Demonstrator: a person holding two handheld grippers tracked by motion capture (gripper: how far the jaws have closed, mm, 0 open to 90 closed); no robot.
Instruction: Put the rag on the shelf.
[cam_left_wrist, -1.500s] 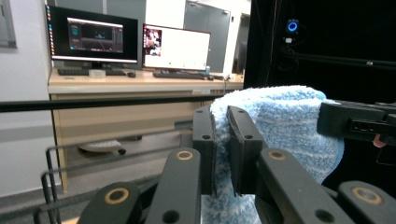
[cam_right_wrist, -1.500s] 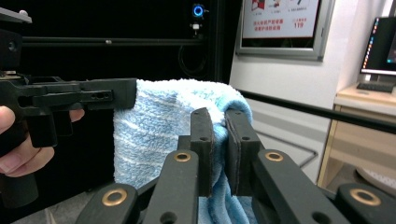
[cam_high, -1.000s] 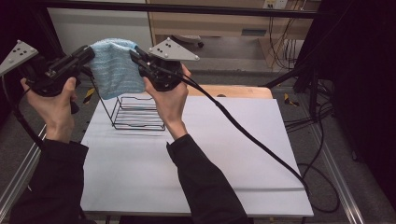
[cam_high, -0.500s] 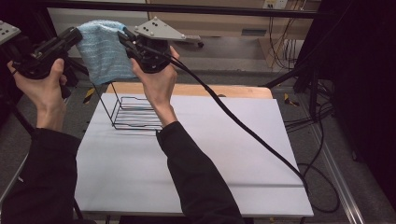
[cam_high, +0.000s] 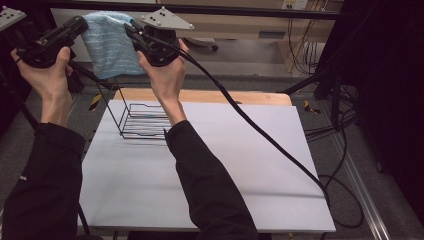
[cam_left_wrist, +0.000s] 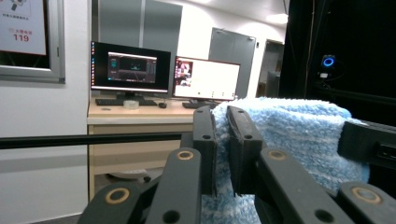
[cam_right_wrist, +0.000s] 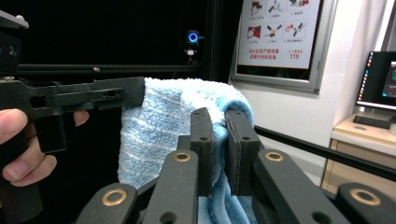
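A light blue towel (cam_high: 111, 46) hangs in the air between both grippers, high above the table's far left. My left gripper (cam_high: 83, 25) is shut on the towel's left top edge; its jaws pinch the towel (cam_left_wrist: 299, 135) in the left gripper view (cam_left_wrist: 221, 122). My right gripper (cam_high: 131, 29) is shut on the right top edge, and the right gripper view shows its jaws (cam_right_wrist: 219, 126) closed on the towel (cam_right_wrist: 163, 135), with the left gripper (cam_right_wrist: 133, 95) clamped at the far corner. Below the towel stands a black wire rack (cam_high: 142, 120) on the white table (cam_high: 225, 165).
A black cable (cam_high: 250, 125) trails from the right gripper across the table to the right. A wooden strip (cam_high: 240, 97) runs along the table's far edge. Cables lie on the floor at right. Desks with monitors (cam_left_wrist: 130, 67) stand beyond.
Both hands have lifted the towel higher and carried it toward the far left, farther above the wire rack. Both grips are unchanged.
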